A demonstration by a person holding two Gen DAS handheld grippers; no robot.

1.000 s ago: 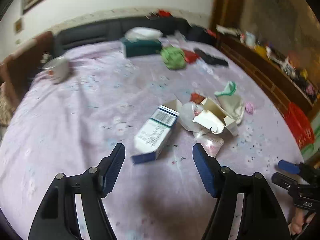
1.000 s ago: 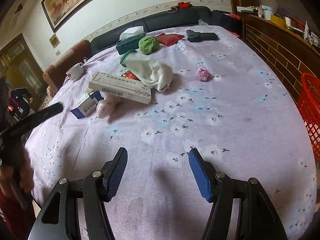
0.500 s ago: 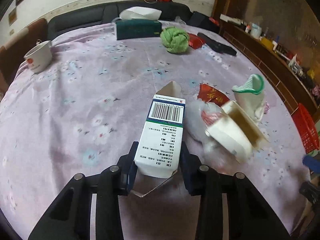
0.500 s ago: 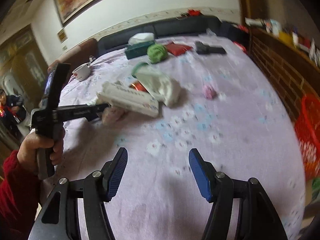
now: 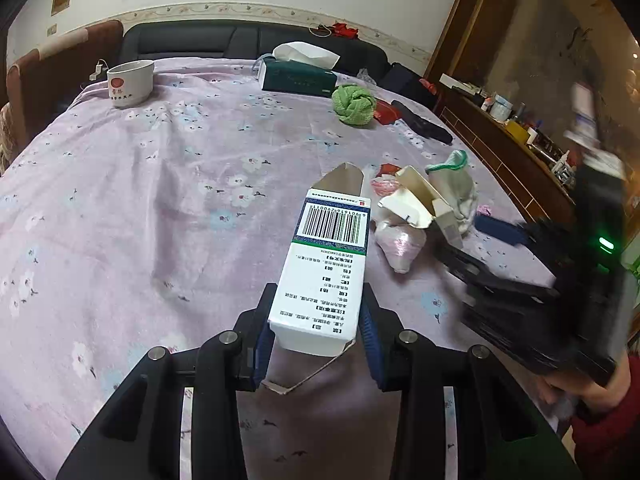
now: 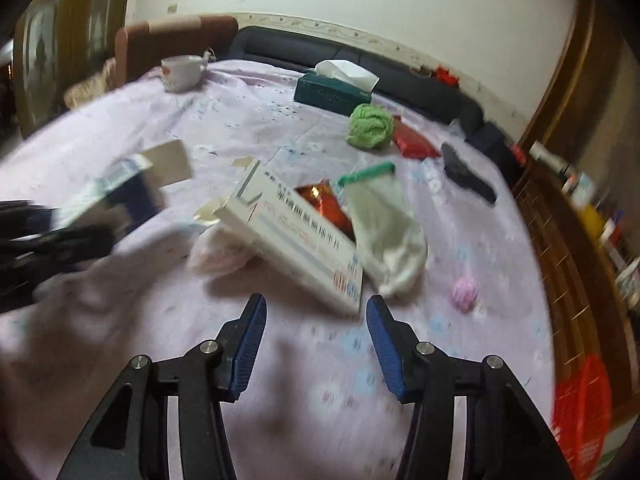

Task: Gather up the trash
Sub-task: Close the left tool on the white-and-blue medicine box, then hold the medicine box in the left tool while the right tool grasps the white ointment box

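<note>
My left gripper [image 5: 316,332] is shut on a white-and-blue medicine box [image 5: 328,264], barcode up and both end flaps open, held just above the purple cloth. In the right wrist view that box [image 6: 120,196] shows blurred at the left. My right gripper [image 6: 315,312] stands just short of a long white carton [image 6: 296,240]. Its jaws are closing, and the carton's near corner sits between the fingertips with neither pad pressing on it. The carton leans on a pink plastic bag [image 6: 216,256], a red wrapper [image 6: 324,204] and a white sock with a green cuff [image 6: 384,232].
On the purple-clothed table [image 6: 240,120] also lie a pink ball [image 6: 466,292], a green ball [image 6: 370,126], a green tissue box [image 6: 332,88], a white cup [image 6: 180,72], a red packet [image 6: 414,144] and a black item [image 6: 468,178]. A red basket [image 6: 584,412] stands off the right edge.
My left gripper moved in, shut on the medicine box and raised it off the cloth. My right gripper swung left across the table to the long white carton, and its jaws narrowed.
</note>
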